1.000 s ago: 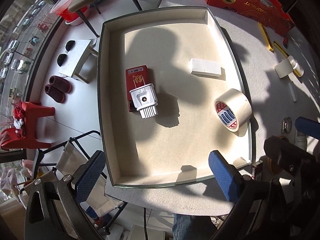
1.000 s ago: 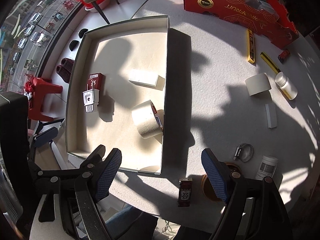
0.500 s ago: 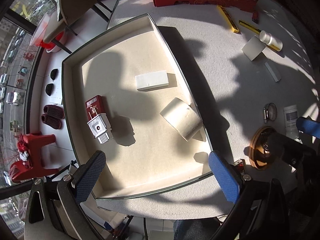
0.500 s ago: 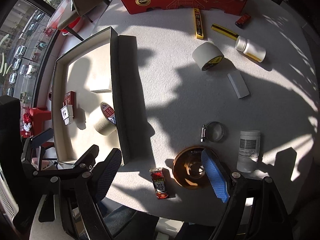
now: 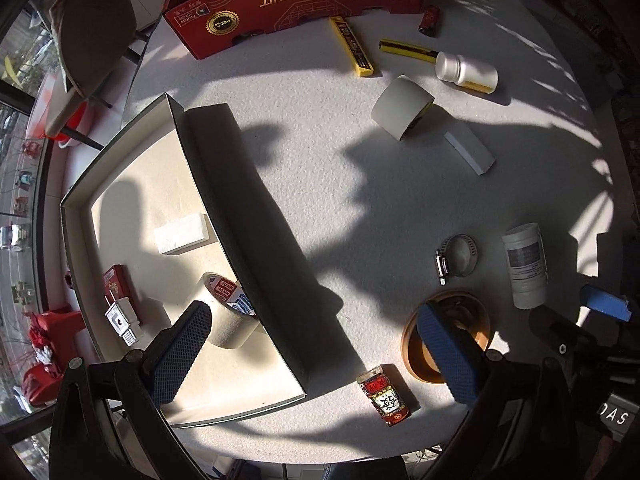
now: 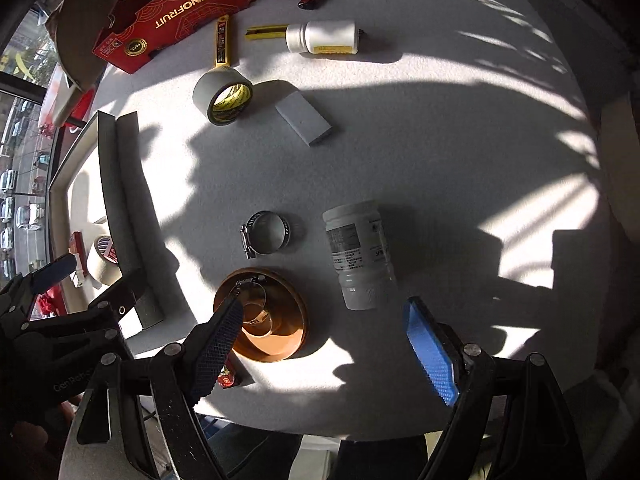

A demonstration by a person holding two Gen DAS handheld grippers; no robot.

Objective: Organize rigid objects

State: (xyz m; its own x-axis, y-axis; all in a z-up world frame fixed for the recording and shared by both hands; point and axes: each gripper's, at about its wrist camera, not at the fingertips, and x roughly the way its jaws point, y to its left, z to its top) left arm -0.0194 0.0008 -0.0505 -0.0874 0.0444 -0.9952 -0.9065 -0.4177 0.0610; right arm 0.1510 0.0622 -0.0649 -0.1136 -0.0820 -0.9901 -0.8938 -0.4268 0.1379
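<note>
Your right gripper point(image 6: 324, 344) points straight down with jaws wide and empty. The white bottle point(image 6: 360, 256) lies on the worktop point(image 6: 440, 140) just ahead, long axis running away from you (between the jaws' line). Your left gripper point(image 5: 316, 348), also open and empty, straddles the tray point(image 5: 240, 208) wall, farther off.

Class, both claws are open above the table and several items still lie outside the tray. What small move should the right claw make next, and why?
Probably lower the right claw over the white jar lying on its side just ahead of it. Its jaws stand wide and empty, the jar is outside the tray, and nothing crowds it.
</note>
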